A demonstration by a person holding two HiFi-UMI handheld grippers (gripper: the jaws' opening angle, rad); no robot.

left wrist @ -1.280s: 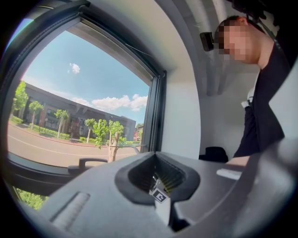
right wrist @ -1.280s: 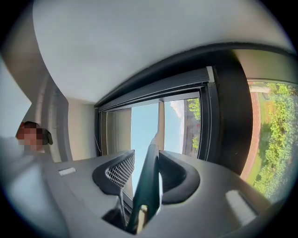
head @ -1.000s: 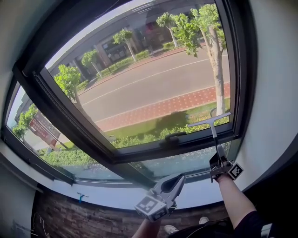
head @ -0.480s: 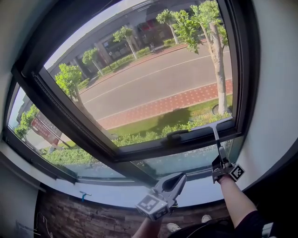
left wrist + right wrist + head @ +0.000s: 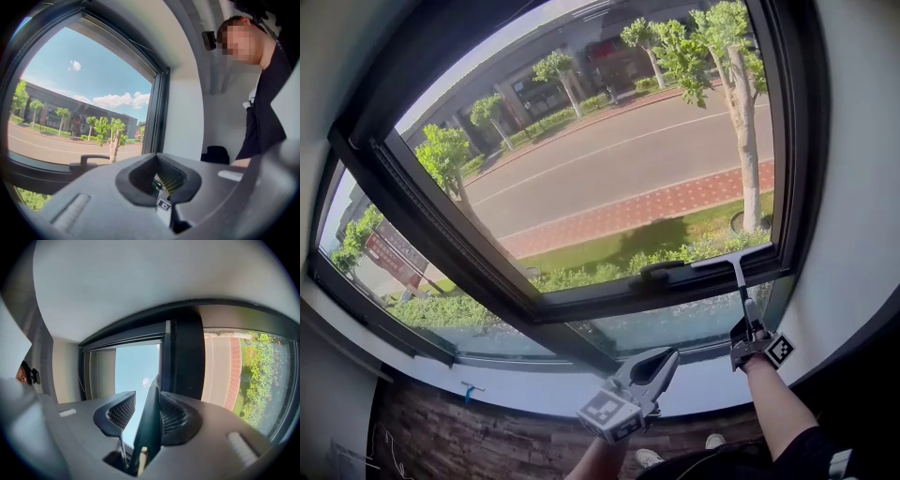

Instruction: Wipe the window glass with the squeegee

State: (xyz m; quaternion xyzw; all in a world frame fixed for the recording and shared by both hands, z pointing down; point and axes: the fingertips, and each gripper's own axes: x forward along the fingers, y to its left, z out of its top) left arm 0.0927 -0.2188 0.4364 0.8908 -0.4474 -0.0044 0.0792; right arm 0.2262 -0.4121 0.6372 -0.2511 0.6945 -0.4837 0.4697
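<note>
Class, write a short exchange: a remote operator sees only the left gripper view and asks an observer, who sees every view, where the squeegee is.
Operator: My view shows the window handle but no squeegee. Who holds it?
Observer: The right gripper does. In the right gripper view its jaws are shut on the squeegee's shaft.
Operator: Where is the blade?
Observer: The head view shows it at the foot of the upper pane, just right of the window handle.
</note>
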